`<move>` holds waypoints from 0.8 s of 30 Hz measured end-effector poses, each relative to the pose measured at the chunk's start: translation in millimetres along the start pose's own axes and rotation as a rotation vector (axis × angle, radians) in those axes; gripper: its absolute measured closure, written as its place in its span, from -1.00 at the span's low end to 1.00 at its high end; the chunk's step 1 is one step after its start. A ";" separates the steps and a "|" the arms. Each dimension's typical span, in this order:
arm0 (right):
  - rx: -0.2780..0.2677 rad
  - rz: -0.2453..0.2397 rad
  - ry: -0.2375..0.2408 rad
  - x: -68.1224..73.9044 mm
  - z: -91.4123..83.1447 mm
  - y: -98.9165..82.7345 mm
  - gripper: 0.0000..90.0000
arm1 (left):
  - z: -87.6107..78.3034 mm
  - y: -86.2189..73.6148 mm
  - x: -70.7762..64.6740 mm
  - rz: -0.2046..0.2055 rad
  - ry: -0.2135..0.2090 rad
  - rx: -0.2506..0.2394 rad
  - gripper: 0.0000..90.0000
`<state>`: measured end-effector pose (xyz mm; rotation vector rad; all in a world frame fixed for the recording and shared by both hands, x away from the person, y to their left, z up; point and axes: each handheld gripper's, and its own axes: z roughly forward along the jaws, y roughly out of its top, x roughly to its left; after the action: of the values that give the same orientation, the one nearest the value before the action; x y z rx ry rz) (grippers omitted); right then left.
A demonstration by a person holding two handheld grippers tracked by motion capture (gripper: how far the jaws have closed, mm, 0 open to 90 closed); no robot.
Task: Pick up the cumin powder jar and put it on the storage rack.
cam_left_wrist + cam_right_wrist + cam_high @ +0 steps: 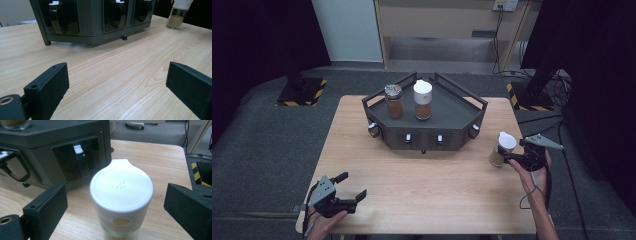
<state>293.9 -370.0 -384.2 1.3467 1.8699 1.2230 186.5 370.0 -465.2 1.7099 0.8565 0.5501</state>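
- Jar (502, 149) stands near the table's (422, 195) right edge, long axis upright, white lid up.
- Right gripper (512, 159) is spread around it, pads apart from it.
- Left gripper (354, 187) is spread, empty.

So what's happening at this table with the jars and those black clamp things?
A person holds a black two-jaw tool in each hand at a light wooden table. The right tool has a white-lidded glass spice jar between its jaws, which stand apart from it, so the jar is not gripped. The left tool rests open near the table's front left corner, holding nothing. Two more spice jars, a metal-capped one and a white-lidded one, stand on a dark grey angular rack.
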 end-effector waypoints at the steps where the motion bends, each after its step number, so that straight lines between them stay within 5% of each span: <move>1: 0.001 0.005 -0.002 -0.3 2.2 -0.3 -0.87 | 0.0 0.1 -0.1 0.000 0.000 0.001 -0.93; 10: -0.007 0.011 -0.002 -1.0 18.0 -7.7 -0.76 | 0.3 0.2 0.2 -0.001 0.000 0.004 -0.92; 18: -0.008 0.010 -0.028 4.4 28.2 -14.9 -0.47 | 0.2 0.3 0.1 0.000 0.000 0.005 -0.92; 24: -0.021 -0.025 -0.061 10.0 27.1 -18.4 -0.33 | 0.9 0.2 0.2 0.000 -0.001 0.006 -0.92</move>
<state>304.1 -352.7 -412.0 1.3309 1.8212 1.1734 187.3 369.6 -465.3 1.7159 0.8586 0.5475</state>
